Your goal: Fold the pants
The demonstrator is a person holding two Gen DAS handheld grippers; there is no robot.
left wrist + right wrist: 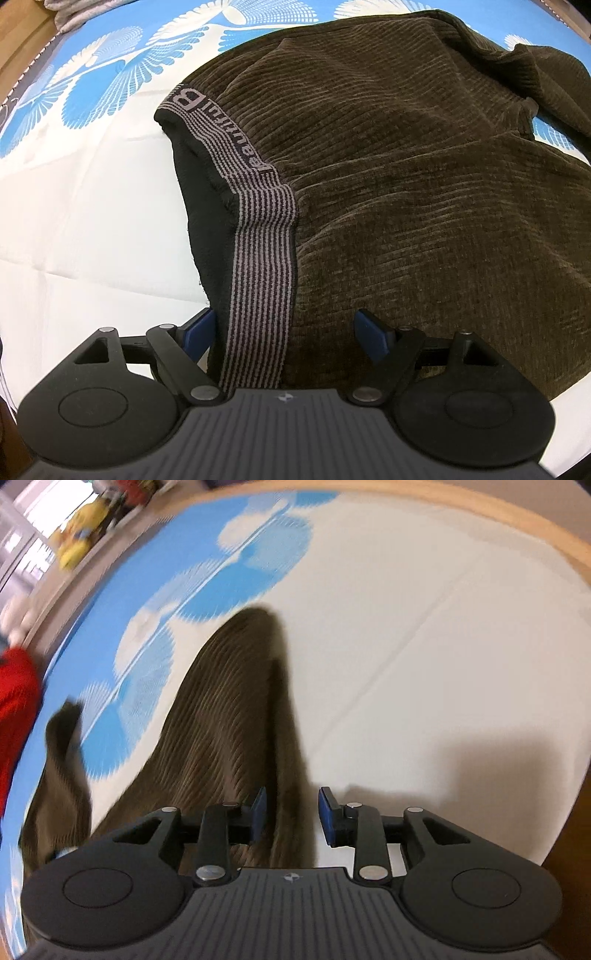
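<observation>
1. The left gripper (282, 334) is sitting at the 6 o'clock edge of its view with its blue fingers (371, 332) spread wide. They are straddling the striped waistband (258, 258) and are not yet pinching it.
2. The brown corduroy pants (406, 184) are lying on a white and blue patterned sheet (92, 221), filling the frame from 12 o'clock round to 4 o'clock. The waistband is running from 10 o'clock down to the fingers, and a rumpled fold is sitting near 2 o'clock.
3. To do this step well, I judge the left fingers should be closing on the waistband together with the black lining (207, 221) beside it, so that both layers are travelling together.
4. In the right wrist view, the right gripper (291, 814) is sitting low at 6 o'clock, and the picture is blurring as though the gripper is moving.
5. Its fingers (327, 814) are parted, with a ridge of the pants rising between them; the left pad is touching or nearly touching the cloth and the right pad is standing clear, so nothing is being clamped.
6. A second flap of cloth is trailing toward 8 o'clock over the blue print.
7. My advice: grip both ends firmly before lifting, keeping the cloth taut and level so the legs are folding edge to edge.
</observation>
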